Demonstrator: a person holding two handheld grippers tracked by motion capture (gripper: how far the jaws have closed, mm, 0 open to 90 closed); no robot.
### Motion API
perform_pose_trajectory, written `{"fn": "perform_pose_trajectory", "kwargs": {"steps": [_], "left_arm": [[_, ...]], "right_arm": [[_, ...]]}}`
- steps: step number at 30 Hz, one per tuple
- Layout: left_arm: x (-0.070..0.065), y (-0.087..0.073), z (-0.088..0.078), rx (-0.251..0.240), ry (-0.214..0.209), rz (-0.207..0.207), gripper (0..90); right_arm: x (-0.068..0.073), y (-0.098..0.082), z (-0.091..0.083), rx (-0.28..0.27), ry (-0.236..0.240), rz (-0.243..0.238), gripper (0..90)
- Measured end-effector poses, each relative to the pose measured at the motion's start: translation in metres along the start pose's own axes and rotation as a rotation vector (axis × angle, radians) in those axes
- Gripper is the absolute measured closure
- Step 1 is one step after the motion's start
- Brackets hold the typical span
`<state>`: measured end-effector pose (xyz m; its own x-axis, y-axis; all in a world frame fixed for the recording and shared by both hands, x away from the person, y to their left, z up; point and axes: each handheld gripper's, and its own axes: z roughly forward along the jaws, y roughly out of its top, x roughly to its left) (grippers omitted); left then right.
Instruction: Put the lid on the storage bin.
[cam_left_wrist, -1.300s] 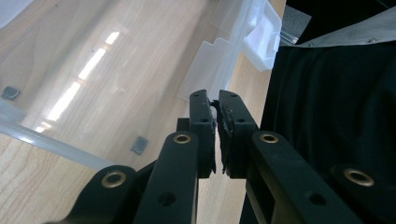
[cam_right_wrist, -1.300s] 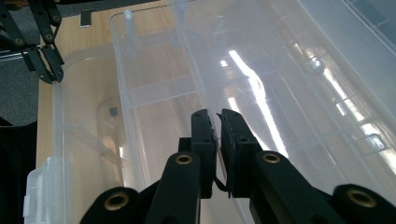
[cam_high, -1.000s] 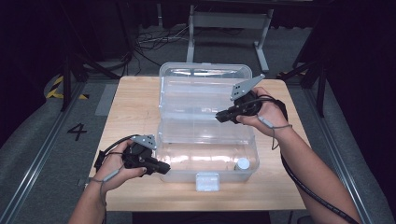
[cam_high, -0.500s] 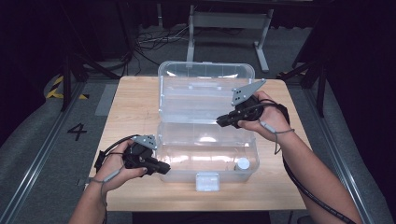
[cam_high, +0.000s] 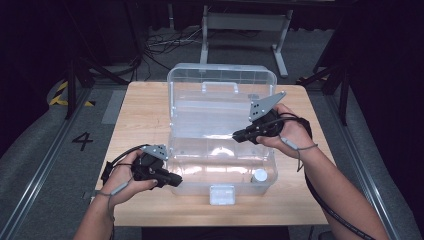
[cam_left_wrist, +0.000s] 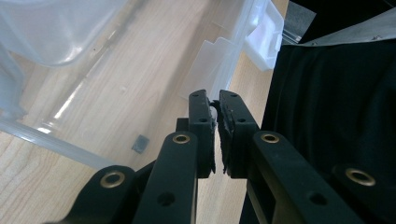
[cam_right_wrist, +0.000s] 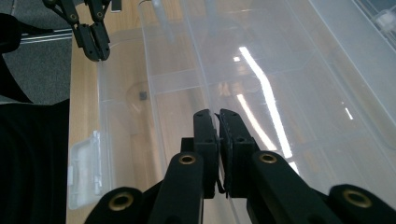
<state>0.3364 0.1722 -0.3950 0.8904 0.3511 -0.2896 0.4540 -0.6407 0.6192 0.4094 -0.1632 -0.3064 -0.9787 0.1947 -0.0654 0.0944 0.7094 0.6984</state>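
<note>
A clear plastic box (cam_high: 220, 165) stands on the wooden table (cam_high: 145, 115) with its lid (cam_high: 220, 85) swung open to the back. My left gripper (cam_high: 174, 180) is at the box's front left corner, its jaws shut on the thin rim of the wall (cam_left_wrist: 51, 140). My right gripper (cam_high: 237, 135) reaches in from the right, and its jaws are shut on the thin clear wall (cam_right_wrist: 198, 60) where base meets lid. A small dark square (cam_right_wrist: 142, 95) lies on the box floor. In the right gripper view the left gripper (cam_right_wrist: 95, 53) pinches the far rim.
A white latch (cam_high: 222, 194) sticks out of the box's front wall toward the table's near edge. A small white round piece (cam_high: 259, 175) sits in the front right corner of the box. Grey floor, cables and a metal frame (cam_high: 245, 22) lie beyond the table.
My right gripper has come slightly down and toward the front over the box's back wall. The left gripper and the box have stayed where they were.
</note>
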Motion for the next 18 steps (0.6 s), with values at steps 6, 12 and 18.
{"fn": "perform_pose_trajectory", "kwargs": {"steps": [6, 12, 18], "left_arm": [[-0.001, 0.0, 0.0, 0.003, 0.007, 0.005, 84.4], [-0.001, 0.0, -0.003, 0.002, 0.008, 0.002, 83.8], [-0.002, 0.0, -0.012, -0.029, 0.008, 0.003, 82.7]], "right_arm": [[0.004, -0.002, 0.0, -0.002, 0.012, 0.002, 87.0], [0.006, -0.004, 0.0, -0.003, 0.024, 0.007, 87.3], [0.01, -0.005, 0.001, 0.004, 0.026, -0.006, 87.5]]}}
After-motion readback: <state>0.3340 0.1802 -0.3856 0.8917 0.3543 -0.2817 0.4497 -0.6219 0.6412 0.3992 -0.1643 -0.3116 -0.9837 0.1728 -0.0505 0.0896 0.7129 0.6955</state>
